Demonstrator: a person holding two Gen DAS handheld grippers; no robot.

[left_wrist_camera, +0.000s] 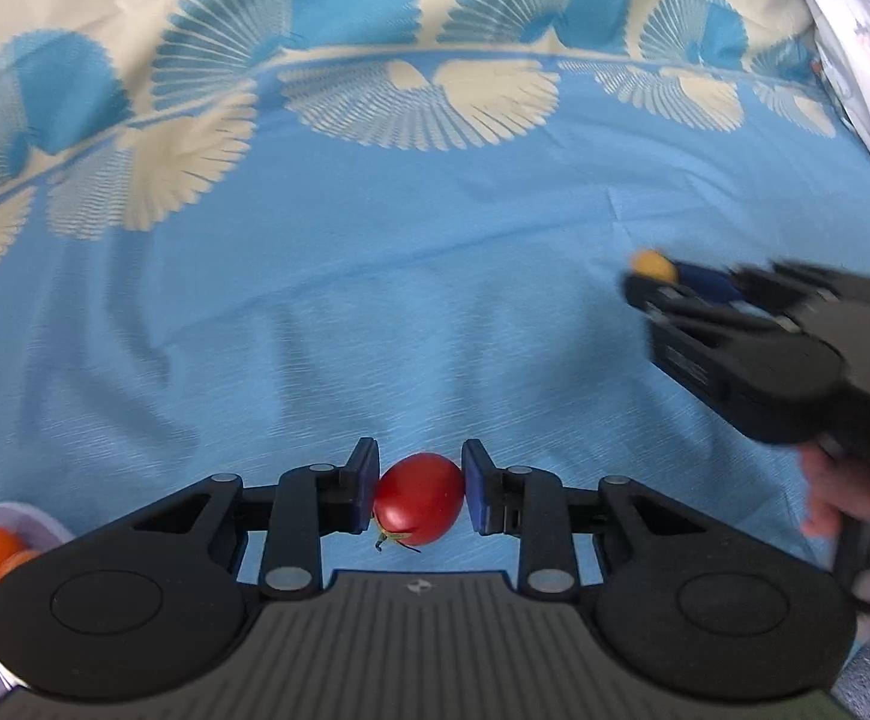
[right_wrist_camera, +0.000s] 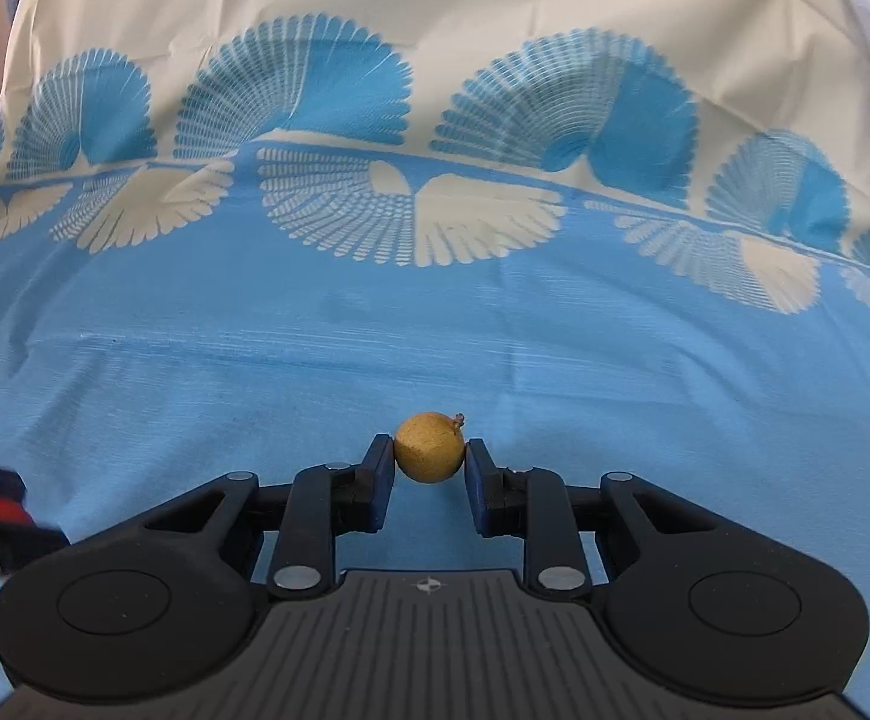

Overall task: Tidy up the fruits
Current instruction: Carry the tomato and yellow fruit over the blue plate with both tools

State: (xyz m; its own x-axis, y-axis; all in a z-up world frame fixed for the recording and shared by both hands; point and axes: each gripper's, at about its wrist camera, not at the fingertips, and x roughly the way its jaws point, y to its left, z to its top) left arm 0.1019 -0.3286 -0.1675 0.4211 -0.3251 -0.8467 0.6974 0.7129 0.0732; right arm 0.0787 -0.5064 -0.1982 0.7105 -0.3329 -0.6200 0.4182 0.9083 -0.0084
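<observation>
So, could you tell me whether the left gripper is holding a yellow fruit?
No, the left gripper has its jaws closed on a red oval tomato with a green stem.

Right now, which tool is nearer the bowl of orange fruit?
Left. The left tool is beside the bowl, gripping a tomato; the right tool is across the cloth.
</observation>
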